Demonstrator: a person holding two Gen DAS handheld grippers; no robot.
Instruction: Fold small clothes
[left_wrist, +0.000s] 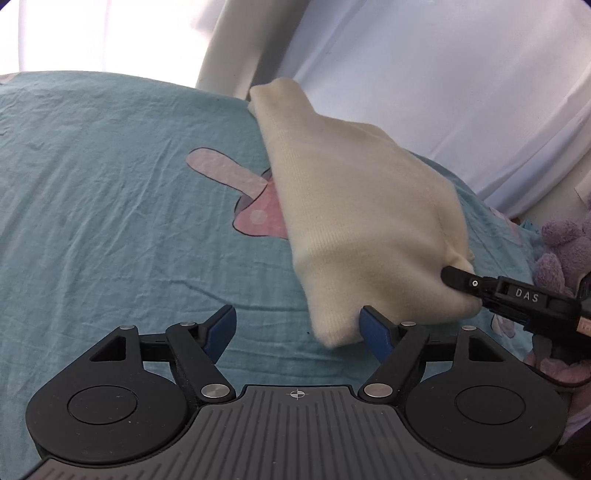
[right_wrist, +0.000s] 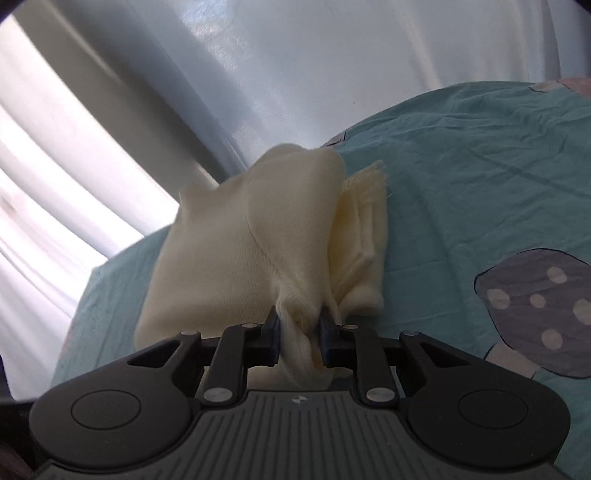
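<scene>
A cream knit garment (left_wrist: 351, 206) lies partly folded on the teal bedsheet (left_wrist: 110, 184). My left gripper (left_wrist: 297, 325) stands open just in front of the garment's near corner. Its right blue pad (left_wrist: 373, 328) is against the cloth edge, and the left pad is over bare sheet. My right gripper (left_wrist: 460, 278) comes in from the right and pinches the garment's right corner. In the right wrist view this gripper (right_wrist: 299, 325) is shut on a bunched piece of the cream garment (right_wrist: 236, 251), and the cloth rises in folds ahead of it.
The sheet carries a pink mushroom print (left_wrist: 255, 214) partly under the garment, and a grey-purple mushroom print (right_wrist: 535, 302). A purple plush toy (left_wrist: 565, 243) sits at the right edge. White curtains (left_wrist: 443, 92) hang behind the bed's far edge.
</scene>
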